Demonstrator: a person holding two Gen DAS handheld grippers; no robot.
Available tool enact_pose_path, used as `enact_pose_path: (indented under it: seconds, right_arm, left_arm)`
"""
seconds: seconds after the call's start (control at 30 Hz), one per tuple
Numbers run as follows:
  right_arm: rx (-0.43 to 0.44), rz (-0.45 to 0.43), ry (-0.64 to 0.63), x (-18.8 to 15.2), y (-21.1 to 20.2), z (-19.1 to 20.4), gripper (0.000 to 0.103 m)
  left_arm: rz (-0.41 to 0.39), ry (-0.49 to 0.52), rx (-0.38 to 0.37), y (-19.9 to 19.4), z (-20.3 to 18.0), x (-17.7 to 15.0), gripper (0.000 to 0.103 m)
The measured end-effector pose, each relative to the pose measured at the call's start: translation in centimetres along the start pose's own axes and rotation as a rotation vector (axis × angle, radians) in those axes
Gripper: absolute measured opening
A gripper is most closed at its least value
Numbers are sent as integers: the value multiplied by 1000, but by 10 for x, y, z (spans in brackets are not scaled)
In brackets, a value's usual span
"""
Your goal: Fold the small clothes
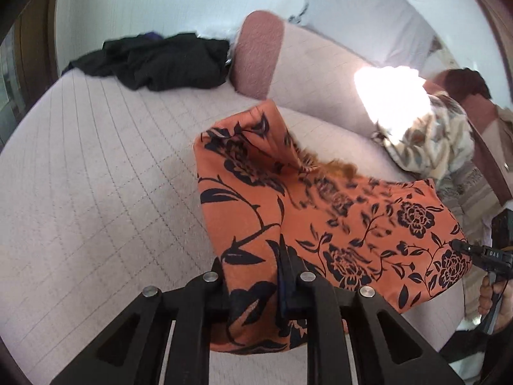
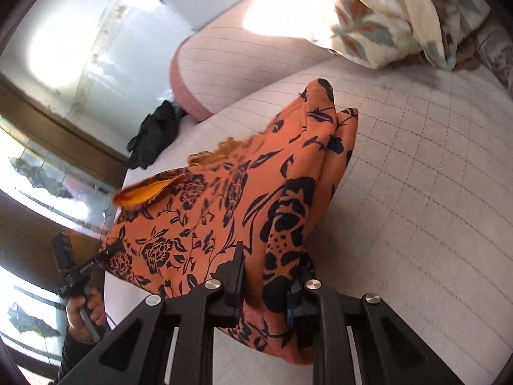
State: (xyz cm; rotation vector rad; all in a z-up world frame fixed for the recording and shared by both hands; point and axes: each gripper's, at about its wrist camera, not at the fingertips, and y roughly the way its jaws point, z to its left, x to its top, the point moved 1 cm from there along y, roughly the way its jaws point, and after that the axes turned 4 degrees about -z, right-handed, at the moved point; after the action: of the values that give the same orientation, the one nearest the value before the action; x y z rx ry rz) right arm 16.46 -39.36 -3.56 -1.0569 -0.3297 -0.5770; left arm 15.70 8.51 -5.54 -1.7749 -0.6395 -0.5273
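Note:
An orange garment with a black flower print (image 1: pixel 336 211) hangs stretched above the pale quilted bed (image 1: pixel 96 176). My left gripper (image 1: pixel 253 276) is shut on one bunched edge of it, the cloth pinched between the black fingers. My right gripper (image 2: pixel 269 276) is shut on another bunched edge of the same orange garment (image 2: pixel 231 199). Each view shows the other gripper at the cloth's far corner: the right gripper (image 1: pixel 474 253) at the right edge, the left gripper (image 2: pixel 93 263) at the lower left with a hand (image 2: pixel 86 311) on its handle. The garment's far end droops toward the bed.
A black piece of clothing (image 1: pixel 154 61) lies crumpled at the bed's far side. Next to it stands a pink pillow (image 1: pixel 256 54). A leaf-patterned blanket (image 1: pixel 429 138) is heaped in bright sunlight. White wall (image 1: pixel 144 0) lies behind the bed.

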Motion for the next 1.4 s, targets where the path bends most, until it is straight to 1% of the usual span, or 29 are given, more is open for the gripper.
enact_pose_path:
  seconds: [0.1, 0.17, 0.2, 0.23, 0.27, 0.3, 0.33, 0.37, 0.4, 0.43, 0.47, 0.5, 0.57, 0.6, 0.67, 0.73, 0.8, 0.83, 0.9, 0.93, 1.0, 1.03, 1.07, 1.1, 1.17, 1.23, 1.3, 1.33, 1.4]
  right_arm:
    - [4, 8, -6, -39, -36, 1, 19]
    - [-5, 40, 22, -78, -49, -14, 20]
    - [-14, 63, 41, -96, -49, -23, 20]
    - [-27, 89, 57, -113, -46, -32, 25]
    - [-51, 119, 75, -132, -38, -48, 27]
    - [-77, 141, 98, -143, -31, -61, 29]
    - [-91, 146, 129, -151, -27, -75, 43]
    - [-80, 120, 150, -152, -30, -80, 59]
    - [-73, 76, 162, -150, -37, -81, 63]
    - [-67, 31, 155, -144, -45, -79, 66]
    - [-60, -13, 137, -137, -54, -78, 67]
    - [-66, -42, 128, -129, -59, -77, 67]
    - [-84, -57, 114, -113, -59, -76, 67]
    - [-84, -54, 99, -106, -56, -75, 67]
    - [-120, -72, 60, -93, -48, -72, 67]
    - [-143, -80, 42, -79, -35, -68, 67]
    - [-185, -84, 45, -61, -20, -66, 67]
    - [-203, -85, 42, -56, -14, -66, 66]
    - [-244, -75, 23, -46, -3, -68, 59]
    - [-262, -49, 15, -43, 2, -71, 52]
    - [-283, -12, 3, -41, 10, -78, 47]
    - [-298, 2, -10, -40, 16, -78, 35]
    - [-300, 8, -12, -40, 18, -78, 15]
    - [-300, 5, -17, -38, 18, -75, 7]
    - [-318, -35, -65, -36, 12, -59, 7]
    - [-345, -100, -124, -32, -6, -41, 7]
    - [-375, -167, -153, -27, -26, -31, 7]
    - [-391, -175, -153, -27, -31, -32, 7]
    - [-407, -143, -103, -28, -20, -48, 7]
  left_arm:
    - [32, 24, -35, -32, -4, -40, 18]
    - [93, 23, -52, -35, 0, -79, 20]
    - [126, 23, -55, -27, 1, -93, 21]
    - [185, 30, -44, -13, 7, -113, 22]
    - [221, 29, -16, -1, 13, -121, 27]
    - [230, 8, -16, 6, 21, -129, 30]
    - [202, -30, -54, 2, 27, -127, 31]
    - [199, -54, -62, -2, 30, -122, 34]
    - [181, -61, -51, -9, 33, -115, 36]
    - [143, -49, -41, -17, 34, -106, 43]
    - [111, -34, -39, -23, 35, -96, 51]
    - [84, -20, -32, -27, 36, -87, 53]
    - [59, -14, -16, -23, 42, -68, 53]
    - [53, -10, -24, -18, 42, -60, 53]
    - [57, 8, -20, -2, 40, -43, 53]
    - [95, 31, -11, 23, 39, -34, 53]
    - [100, 35, 15, 40, 37, -29, 53]
    - [100, 43, 20, 45, 36, -27, 53]
    - [106, 47, 24, 53, 35, -28, 53]
    - [114, 44, 28, 57, 36, -29, 52]
    - [123, 43, 41, 68, 36, -30, 45]
    - [127, 44, 46, 70, 37, -31, 38]
    - [128, 41, 45, 70, 37, -31, 29]
    - [126, 40, 45, 70, 38, -31, 23]
    - [101, 54, 43, 67, 34, -26, 5]
    - [51, 85, 44, 56, 27, -20, 3]
    - [21, 74, 32, 52, 25, -16, 3]
    - [29, 70, 29, 58, 23, -16, 3]
    - [76, 82, 72, 79, 22, -20, 3]
